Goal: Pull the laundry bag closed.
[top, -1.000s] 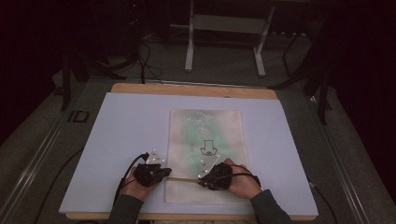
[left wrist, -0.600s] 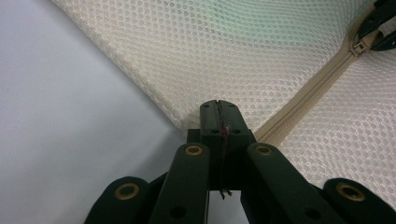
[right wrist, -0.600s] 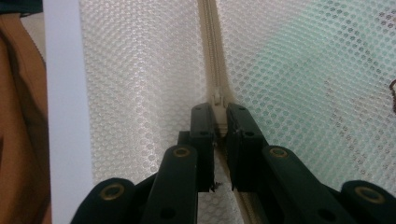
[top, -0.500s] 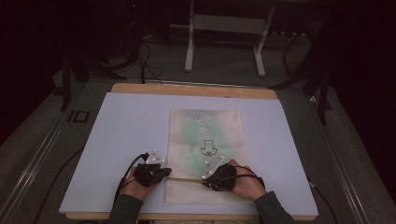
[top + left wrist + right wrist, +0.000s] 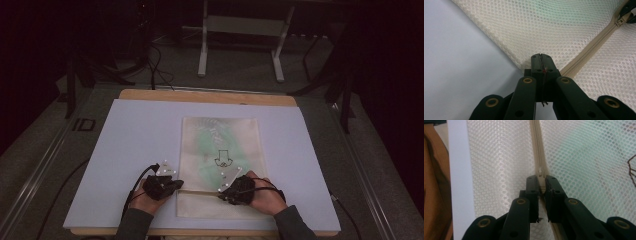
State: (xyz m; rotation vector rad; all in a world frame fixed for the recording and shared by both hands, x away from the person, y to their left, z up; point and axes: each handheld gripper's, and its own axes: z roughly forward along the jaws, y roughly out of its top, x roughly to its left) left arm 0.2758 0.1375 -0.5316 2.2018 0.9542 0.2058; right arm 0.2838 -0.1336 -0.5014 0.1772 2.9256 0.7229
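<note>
A cream mesh zip bag point(image 5: 220, 150) lies flat on the white mat point(image 5: 135, 145), with something pale green and a black arrow mark showing through it. Its zipper point(image 5: 200, 190) runs across near the front edge. My left gripper point(image 5: 172, 184) point(image 5: 540, 56) is shut on the bag's left edge point(image 5: 524, 63), where the zipper tape point(image 5: 586, 53) ends. My right gripper point(image 5: 227, 192) point(image 5: 541, 178) is shut on the zipper slider point(image 5: 540, 173), with the zipper point(image 5: 535, 145) running straight ahead of it. The right gripper's tip point(image 5: 630, 10) also shows far off in the left gripper view.
The mat covers a wooden table point(image 5: 210, 96), whose front edge point(image 5: 434, 182) lies just behind my hands. Beyond the table, on the dark floor, stand a metal frame's legs point(image 5: 202, 55) and some cables point(image 5: 155, 65). Bare mat lies left and right of the bag.
My right hand has edged very slightly to the right along the zipper line. The left hand and the bag have kept still.
</note>
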